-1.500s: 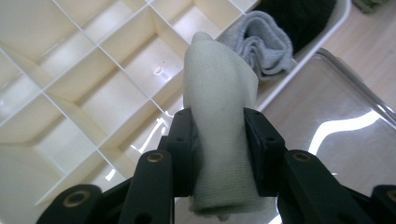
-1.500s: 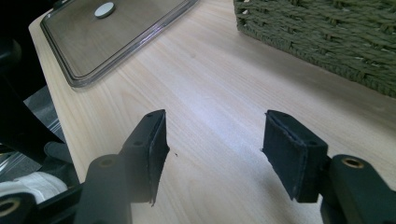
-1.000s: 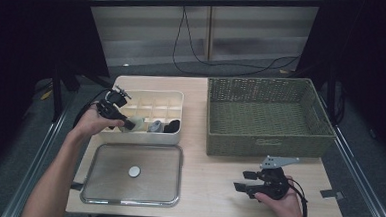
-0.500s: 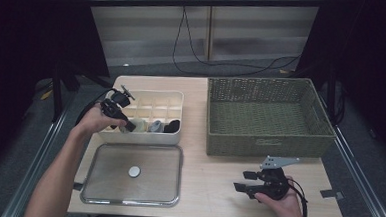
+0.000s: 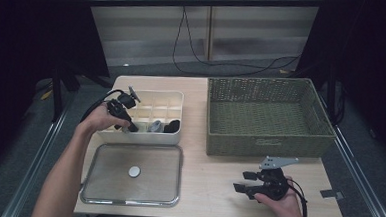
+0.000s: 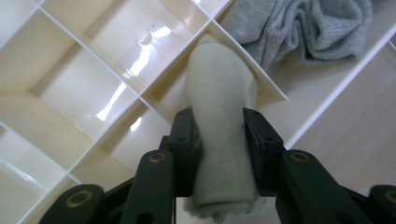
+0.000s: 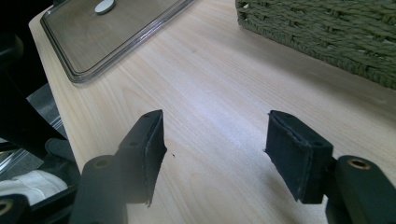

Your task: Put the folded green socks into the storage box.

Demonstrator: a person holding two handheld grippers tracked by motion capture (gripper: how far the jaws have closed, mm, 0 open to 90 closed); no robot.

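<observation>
Pinching a rolled cream-white knitted sock (image 6: 219, 140) in the left gripper (image 6: 219, 154) over the cream plastic divided organiser box (image 5: 146, 98) at ten o'clock, right gripper (image 7: 215, 149) spread idle; next, presumably seating it squarely into one compartment.

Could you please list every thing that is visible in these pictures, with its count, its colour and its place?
divided box: 1, cream, left half of the table, far side
white rolled sock: 1, white, between the jaws of the left claw, over a compartment of the divided box
grey sock: 1, grey, in a near compartment of the divided box
black sock: 1, black, in the compartment beside the grey sock
clear lid: 1, transparent with a white knob, on the table in front of the divided box
woven basket: 1, olive green, right half of the table, nothing seen inside
table: 1, light wood
left claw: 1, black, shut on the white rolled sock
right claw: 1, black, open, low over the table near its front edge
</observation>
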